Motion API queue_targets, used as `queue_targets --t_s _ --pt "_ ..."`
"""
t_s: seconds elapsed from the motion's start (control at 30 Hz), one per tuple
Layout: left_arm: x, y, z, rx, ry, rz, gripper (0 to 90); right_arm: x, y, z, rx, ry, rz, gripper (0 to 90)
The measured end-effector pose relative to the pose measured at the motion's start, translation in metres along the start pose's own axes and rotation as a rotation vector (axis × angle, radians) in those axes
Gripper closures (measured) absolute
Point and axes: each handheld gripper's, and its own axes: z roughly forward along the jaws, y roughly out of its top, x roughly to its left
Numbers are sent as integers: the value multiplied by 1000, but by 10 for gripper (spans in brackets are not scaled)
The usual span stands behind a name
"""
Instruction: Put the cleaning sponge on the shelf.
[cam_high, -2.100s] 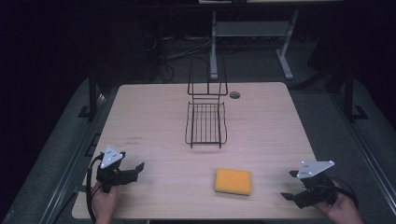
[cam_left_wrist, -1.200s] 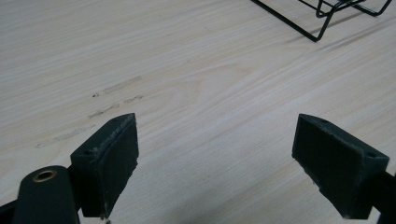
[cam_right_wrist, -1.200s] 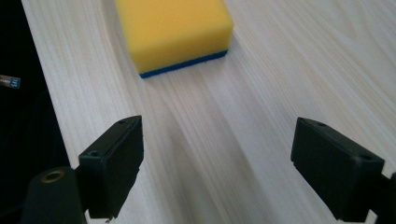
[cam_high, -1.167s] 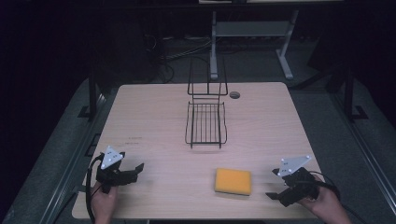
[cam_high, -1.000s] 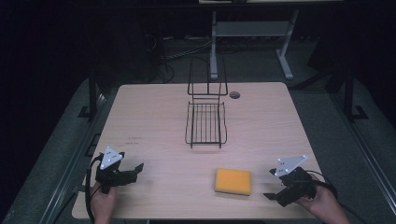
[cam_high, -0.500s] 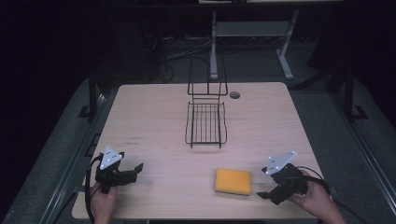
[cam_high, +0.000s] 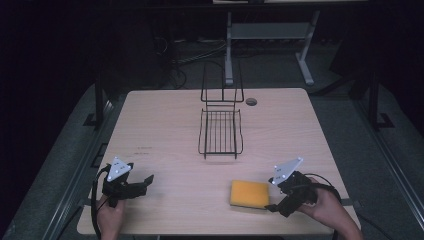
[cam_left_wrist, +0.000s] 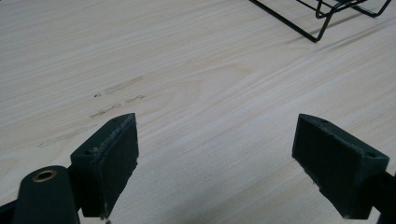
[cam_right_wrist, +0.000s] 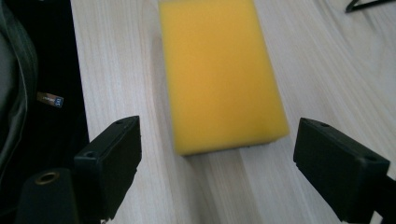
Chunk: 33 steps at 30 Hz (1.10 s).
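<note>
A yellow sponge (cam_high: 249, 194) lies flat near the table's front edge, right of centre. My right gripper (cam_high: 273, 195) is open just to the sponge's right, its jaws pointing at the short end. In the right gripper view the sponge (cam_right_wrist: 219, 70) lies just ahead of the wide-open jaws, not between them. My left gripper (cam_high: 145, 183) rests open at the front left, with bare wood between its fingers (cam_left_wrist: 114, 163). A black wire rack (cam_high: 221, 125) stands at the table's middle back.
The light wooden table (cam_high: 165, 130) has a small round hole (cam_high: 251, 101) behind the rack. Faint marks (cam_left_wrist: 116, 93) show on the wood ahead of my left gripper. The table's front edge runs close to the sponge's side (cam_right_wrist: 79, 70). Dark floor and a metal stand (cam_high: 270, 35) lie beyond.
My right gripper has moved leftward from the table's right edge up to the sponge's right end. The left gripper, sponge and rack have stayed put.
</note>
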Motion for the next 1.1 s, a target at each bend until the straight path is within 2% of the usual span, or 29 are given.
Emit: queue_targets --t_s 0.23,0.5,1.1 --pt "0 0 -2 -3 1 0 141 -1 15 9 10 23 -31 149" --pt "0 0 -2 -3 -1 -1 140 -3 27 20 19 49 -45 148" --pt "0 1 -2 -7 -1 2 141 -7 36 36 43 70 -68 148"
